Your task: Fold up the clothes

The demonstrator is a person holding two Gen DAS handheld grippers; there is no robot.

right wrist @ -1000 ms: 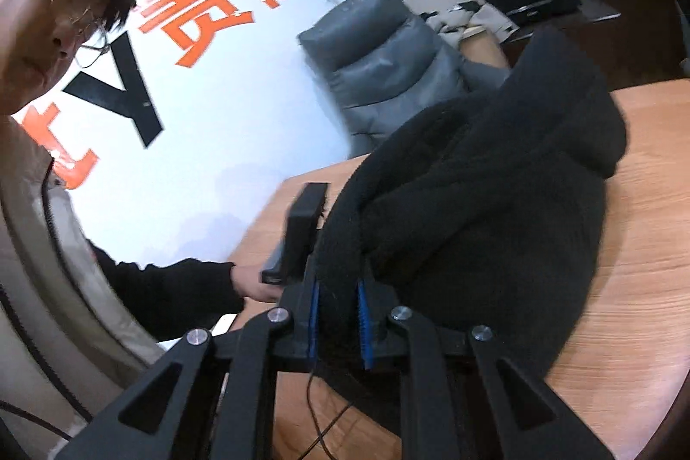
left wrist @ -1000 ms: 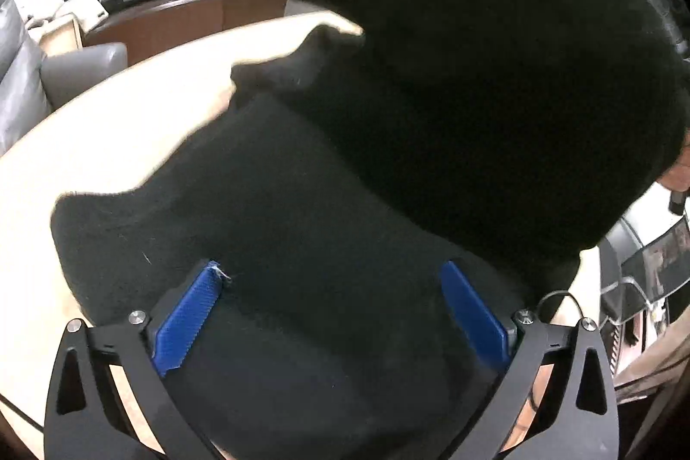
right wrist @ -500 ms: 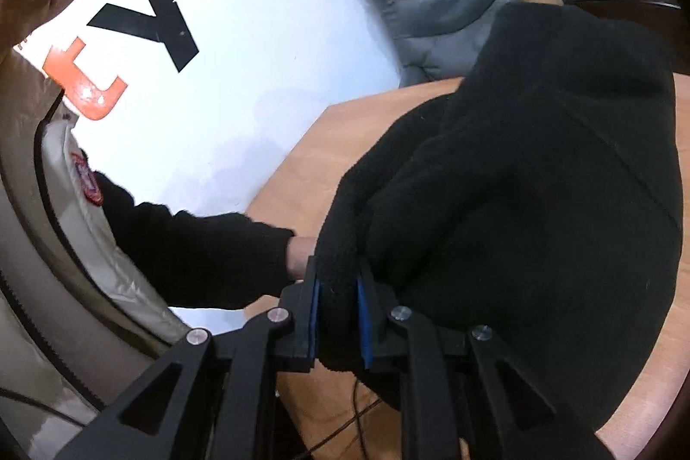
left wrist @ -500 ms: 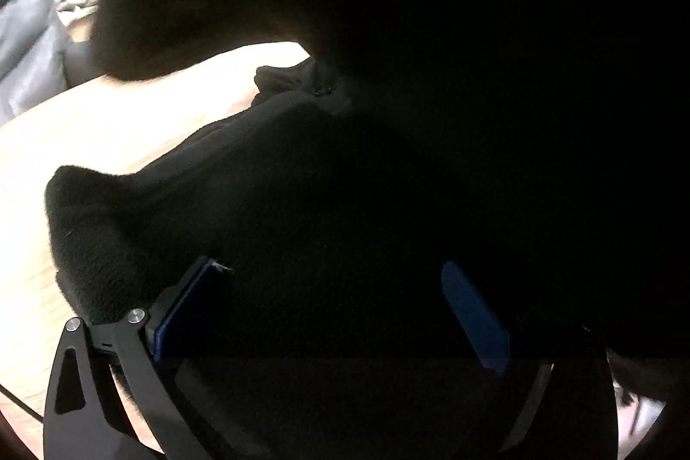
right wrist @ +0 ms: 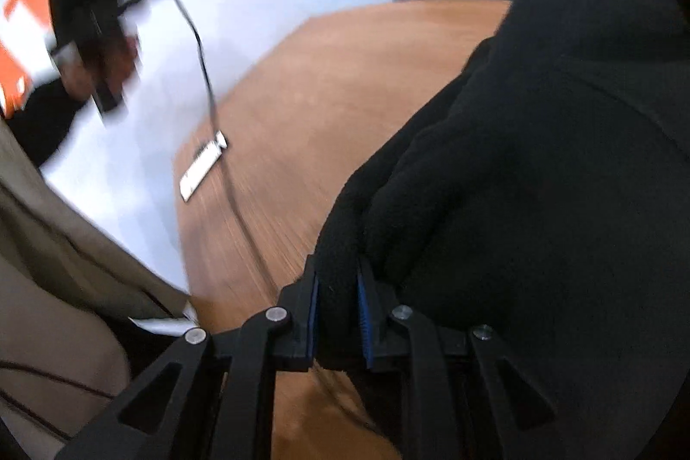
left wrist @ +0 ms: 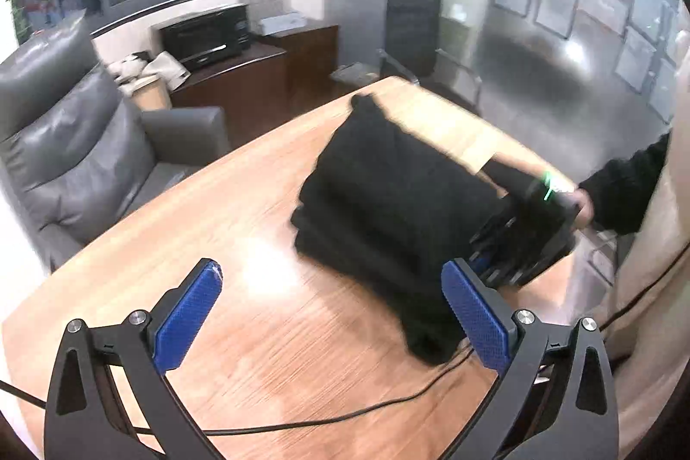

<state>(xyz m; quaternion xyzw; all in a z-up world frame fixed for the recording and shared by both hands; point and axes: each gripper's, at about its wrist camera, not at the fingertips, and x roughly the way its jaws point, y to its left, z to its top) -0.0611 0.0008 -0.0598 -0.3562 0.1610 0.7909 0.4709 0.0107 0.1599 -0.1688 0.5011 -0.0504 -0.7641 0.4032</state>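
- Fleece (left wrist: 388, 197) is down: a second ago it hung over the left lens and blacked it out, now it lies in a black folded stack on the table (left wrist: 241, 227), toward the right side.
- Left gripper (left wrist: 332, 313) has pulled back and up, clear of the cloth; a second ago its pads sat on the fabric. Jaws spread wide, nothing between them, bare wood below.
- Right gripper (right wrist: 337, 313) still clenched on a thick fold at the fleece's (right wrist: 539, 167) near edge, same pinch as before, cloth bulging up between the blue pads (right wrist: 311, 320).
- In the left view the right gripper (left wrist: 522, 244) sits low at the stack's right edge, blurred, with the person's hand (left wrist: 582, 203) and black sleeve behind it.
- In the right view, the left gripper (right wrist: 99, 16) shows as a smear high at upper left, off the table (right wrist: 327, 102).
- Textures: fleece is matte and nubbly, soft rounded folds, layered edges stacked on the left side of the pile.
- Table is smooth orange-brown wood grain with a glossy glare patch and a curved edge.
- Pads are blue with a fine crosshatch, set on black plastic arms with silver screws.
- Thin black cable (left wrist: 345, 412) snakes across the wood near the front.
- Grey leather armchair (left wrist: 86, 154) behind the table, padded and creased.
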